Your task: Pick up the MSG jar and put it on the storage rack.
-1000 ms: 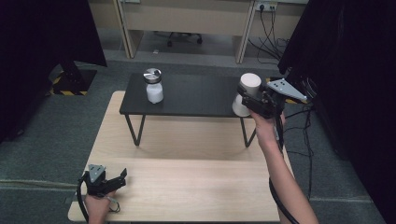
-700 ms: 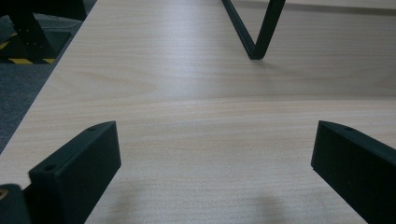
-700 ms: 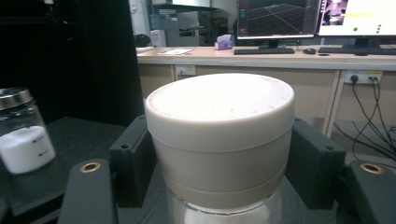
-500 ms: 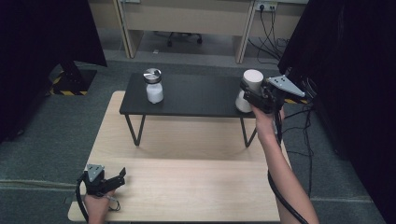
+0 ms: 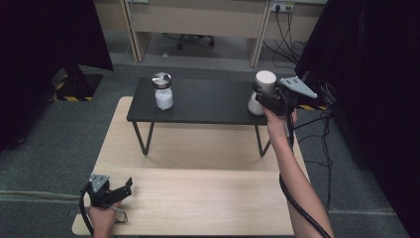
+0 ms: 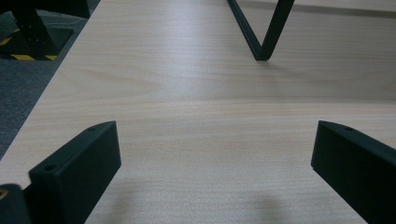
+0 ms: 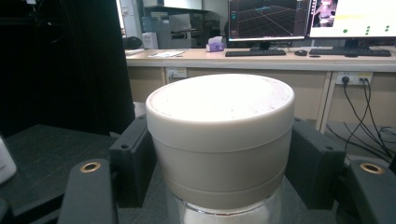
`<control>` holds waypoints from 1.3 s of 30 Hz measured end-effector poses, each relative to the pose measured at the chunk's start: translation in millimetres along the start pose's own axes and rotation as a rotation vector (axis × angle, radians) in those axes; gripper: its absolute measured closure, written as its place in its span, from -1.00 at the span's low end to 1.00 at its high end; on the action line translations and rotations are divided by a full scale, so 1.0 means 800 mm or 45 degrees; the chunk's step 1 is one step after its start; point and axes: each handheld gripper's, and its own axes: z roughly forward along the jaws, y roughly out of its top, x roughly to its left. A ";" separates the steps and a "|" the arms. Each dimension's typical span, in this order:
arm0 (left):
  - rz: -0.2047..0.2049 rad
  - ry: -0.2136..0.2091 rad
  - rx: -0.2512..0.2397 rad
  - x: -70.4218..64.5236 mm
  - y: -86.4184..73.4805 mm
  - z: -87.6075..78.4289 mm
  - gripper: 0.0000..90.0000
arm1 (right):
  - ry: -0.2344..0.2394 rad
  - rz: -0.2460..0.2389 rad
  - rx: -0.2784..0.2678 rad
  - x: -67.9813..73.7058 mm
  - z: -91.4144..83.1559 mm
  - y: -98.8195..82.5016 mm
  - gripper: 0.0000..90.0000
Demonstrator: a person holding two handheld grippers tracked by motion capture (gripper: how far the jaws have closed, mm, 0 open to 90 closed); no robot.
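Observation:
A glass jar with a wide white lid (image 5: 264, 81) (image 7: 220, 116) is at the right end of the low black table (image 5: 208, 101). My right gripper (image 5: 261, 92) (image 7: 219, 154) is shut on that lid, one jaw on each side. The jar's glass body holds something white and leans slightly. A second jar (image 5: 162, 91), with a silver lid and white contents, stands upright at the black table's left end. My left gripper (image 5: 124, 190) (image 6: 215, 158) is open just above the wooden table (image 5: 198, 198) at its front left corner, with nothing between the jaws.
The black table stands on thin metal legs (image 6: 261, 32) on the far half of the wooden table. Cables (image 5: 317, 129) trail over the floor to the right. A desk with monitors (image 7: 308, 18) lies beyond, and dark curtains hang on both sides.
My right gripper has shifted slightly up and away with the white-lidded jar. The left gripper has barely moved.

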 end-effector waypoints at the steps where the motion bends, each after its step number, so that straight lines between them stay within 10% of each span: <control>1: 0.003 -0.001 0.001 0.000 0.000 0.000 -0.99 | 0.004 -0.002 -0.002 -0.001 0.001 0.000 -0.26; 20: 0.019 -0.006 0.001 -0.001 0.000 0.000 -0.98 | 0.022 0.011 -0.022 -0.010 0.001 -0.007 -0.28; 31: 0.021 -0.008 0.000 -0.001 0.000 0.000 -0.98 | -0.052 0.026 -0.085 0.006 -0.001 -0.022 -0.97; 39: 0.024 -0.012 -0.001 -0.001 -0.001 0.000 -0.98 | -0.088 0.011 -0.089 0.011 -0.005 -0.028 -0.99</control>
